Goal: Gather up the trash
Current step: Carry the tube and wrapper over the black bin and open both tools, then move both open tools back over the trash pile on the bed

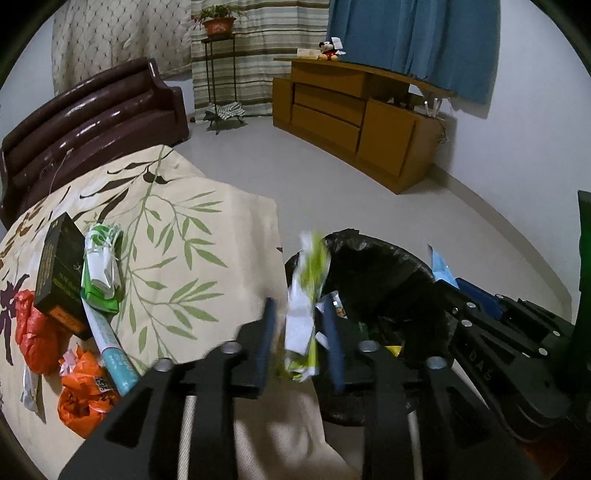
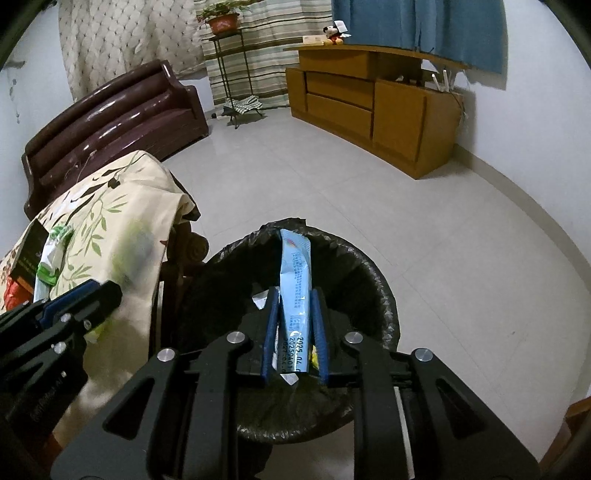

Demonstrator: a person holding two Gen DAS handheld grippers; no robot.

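**Trash status: both grippers loaded, bin between them**

Left wrist view: your left gripper (image 1: pixel 302 341) has its blue fingers (image 1: pixel 266 343) closed on a crumpled green-and-white wrapper (image 1: pixel 306 295), blurred, sticking up past the fingertips. It sits at the near right edge of the leaf-print tablecloth (image 1: pixel 207 206), just left of the black-lined bin (image 1: pixel 384 280). More trash lies on the cloth at left: a black box (image 1: pixel 61 273), a green-and-white packet (image 1: pixel 101 266) touching the box's right side, a white-and-teal tube (image 1: pixel 110 343) running near from under the packet, a red bag (image 1: pixel 35 328) and an orange bag (image 1: pixel 83 391) near the left edge. Your right gripper (image 1: pixel 465 291) shows at right, over the bin's right rim, with a light-blue packet (image 1: pixel 441 267) poking out of it.

Right wrist view: your right gripper (image 2: pixel 295 325) is clamped on that light-blue packet (image 2: pixel 295 280), printed side up, long axis pointing far. Packet and fingers hang directly above the bin (image 2: pixel 373 280) opening; small scraps show inside the liner near the fingertips. Your left gripper (image 2: pixel 74 306) is at left, over the tablecloth (image 2: pixel 122 199) edge, with a green-white blur just beyond it. Black box (image 2: pixel 27 247) and green-and-white packet (image 2: pixel 51 254) sit at the far left on the cloth.

Background in both: brown sofa (image 2: pixel 118 110) far left, wooden cabinet (image 2: pixel 373 107) far right, potted plant (image 2: pixel 221 18) on a stand.
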